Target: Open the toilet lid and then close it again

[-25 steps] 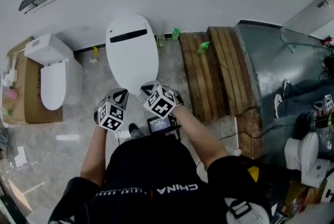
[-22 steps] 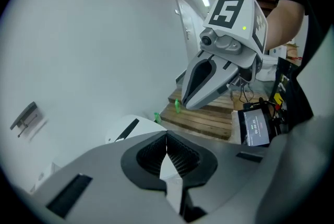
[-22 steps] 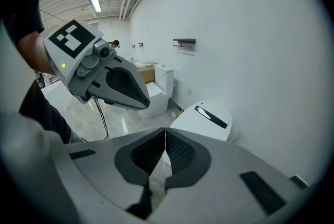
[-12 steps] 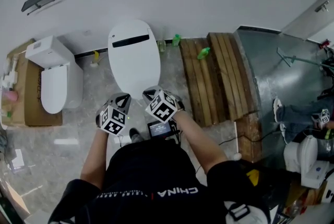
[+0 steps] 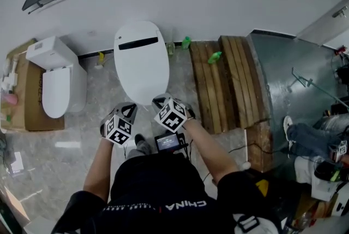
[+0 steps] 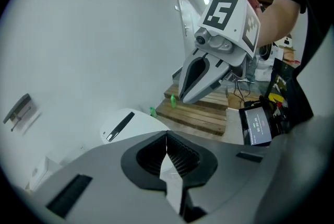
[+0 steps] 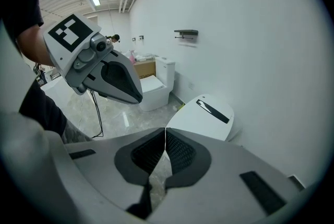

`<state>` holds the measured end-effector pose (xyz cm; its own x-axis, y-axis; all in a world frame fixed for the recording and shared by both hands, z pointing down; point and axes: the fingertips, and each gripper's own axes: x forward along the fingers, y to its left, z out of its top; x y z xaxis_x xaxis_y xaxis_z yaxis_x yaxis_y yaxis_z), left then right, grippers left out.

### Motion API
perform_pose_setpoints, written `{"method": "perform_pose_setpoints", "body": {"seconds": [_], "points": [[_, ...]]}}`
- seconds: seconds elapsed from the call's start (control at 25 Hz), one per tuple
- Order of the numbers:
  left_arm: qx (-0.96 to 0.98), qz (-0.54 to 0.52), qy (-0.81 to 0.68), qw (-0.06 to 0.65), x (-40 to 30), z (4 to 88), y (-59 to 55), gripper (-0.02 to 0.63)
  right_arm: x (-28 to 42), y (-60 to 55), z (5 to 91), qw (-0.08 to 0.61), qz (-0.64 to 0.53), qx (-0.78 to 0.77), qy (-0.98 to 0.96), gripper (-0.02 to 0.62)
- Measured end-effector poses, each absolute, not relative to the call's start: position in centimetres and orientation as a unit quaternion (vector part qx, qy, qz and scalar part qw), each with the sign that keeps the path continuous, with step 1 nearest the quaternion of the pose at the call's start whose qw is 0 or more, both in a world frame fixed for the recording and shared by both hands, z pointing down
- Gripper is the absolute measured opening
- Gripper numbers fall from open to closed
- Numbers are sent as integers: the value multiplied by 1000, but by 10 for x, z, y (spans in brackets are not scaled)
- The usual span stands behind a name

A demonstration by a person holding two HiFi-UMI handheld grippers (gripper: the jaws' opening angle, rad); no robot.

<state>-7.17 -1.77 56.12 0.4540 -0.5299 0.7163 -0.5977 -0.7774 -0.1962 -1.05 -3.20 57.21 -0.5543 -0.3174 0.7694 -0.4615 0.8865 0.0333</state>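
The toilet lid lies flat and shut on the bowl against the wall, so nothing inside the bowl shows. A second toilet, also with its lid down, stands to the left on a sheet of cardboard. To the right of the main toilet is a wooden pallet. One green bottle stands by the wall between toilet and pallet. Another green bottle lies on the pallet's planks.

The left tongs and the right tongs are side by side just in front of the lid's near edge and point toward it. Whether either touches the lid cannot be told. In each gripper view the tips of the tongs meet, closed on nothing, with the lid beyond them.

Compared with a second ago, the lid is shut as before and both tongs are closed in much the same spot at the toilet's front. The view has tipped slightly. At the right edge, a seated person's legs sit lower in the view than they did.
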Motion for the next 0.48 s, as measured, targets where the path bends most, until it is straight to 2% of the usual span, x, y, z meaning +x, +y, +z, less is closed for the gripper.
{"method": "perform_pose_setpoints", "body": {"seconds": [0.2, 0.48], "points": [[854, 404, -323, 61, -80, 592, -23, 11, -5, -43, 604, 422, 97, 228, -872, 15], [860, 403, -304, 79, -83, 681, -26, 12, -3, -44, 704, 434, 120, 220, -865, 15]]}}
